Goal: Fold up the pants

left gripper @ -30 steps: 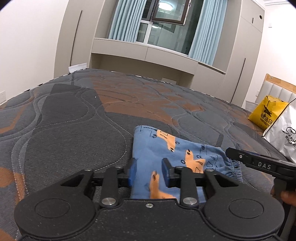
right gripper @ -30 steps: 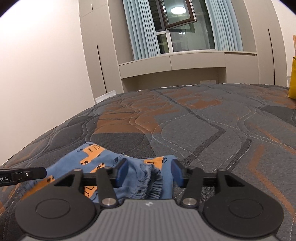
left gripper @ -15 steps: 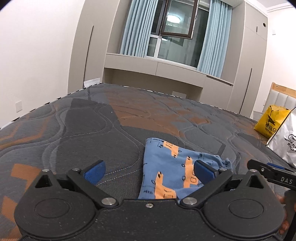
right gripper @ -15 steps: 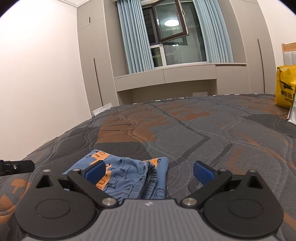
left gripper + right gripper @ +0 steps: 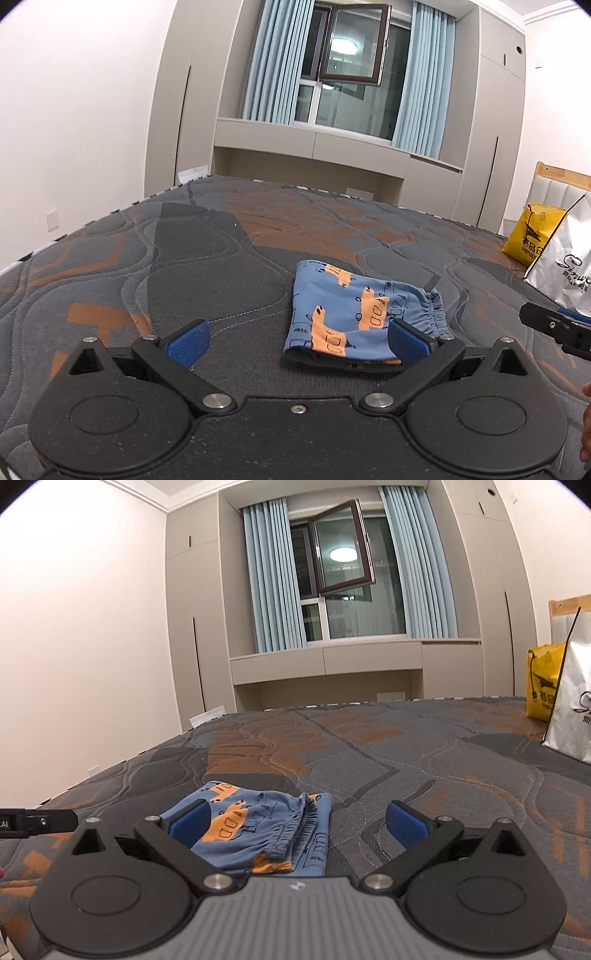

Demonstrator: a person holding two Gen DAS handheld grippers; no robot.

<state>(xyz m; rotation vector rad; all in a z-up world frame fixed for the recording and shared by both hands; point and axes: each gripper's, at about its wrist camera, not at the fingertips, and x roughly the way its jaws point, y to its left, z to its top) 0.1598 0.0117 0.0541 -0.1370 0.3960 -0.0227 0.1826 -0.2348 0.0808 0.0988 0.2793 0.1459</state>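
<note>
Two grippers: both held over a bed, each with blue pads and black linkage.
Left gripper (image 5: 297,341): jaws spread wide, released, holding nothing; left pad (image 5: 187,342) over bare mattress, right pad (image 5: 408,341) in front of the pants' near right corner; whether it touches the cloth cannot be told.
Right gripper (image 5: 298,821): jaws spread wide, released, holding nothing; left pad (image 5: 192,821) in front of the pants' left part, right pad (image 5: 406,821) over bare mattress.
Pants (image 5: 354,317): blue, orange vehicle print, folded into a compact stack lying flat on the mattress; elastic waistband gathered at the 3 o'clock side in the left view; in the right view the pants (image 5: 258,830) lie at 11 o'clock of the jaw gap, with the gathered waistband layers facing the camera.
Mattress (image 5: 184,266): quilted, grey with orange patches, wavy stitching.
Yellow bag (image 5: 532,240): at 2 o'clock on the far side of the bed, dark print.
White bag (image 5: 565,266): just beside the yellow one, nearer the camera, script lettering.
Window (image 5: 343,565): at 12 o'clock, one sash swung inward, a ceiling lamp reflected in the glass.
Curtains (image 5: 273,62): pale blue, one on each side of the window.
Cabinets (image 5: 332,144): beige, a low run under the window, tall units on both flanks.
</note>
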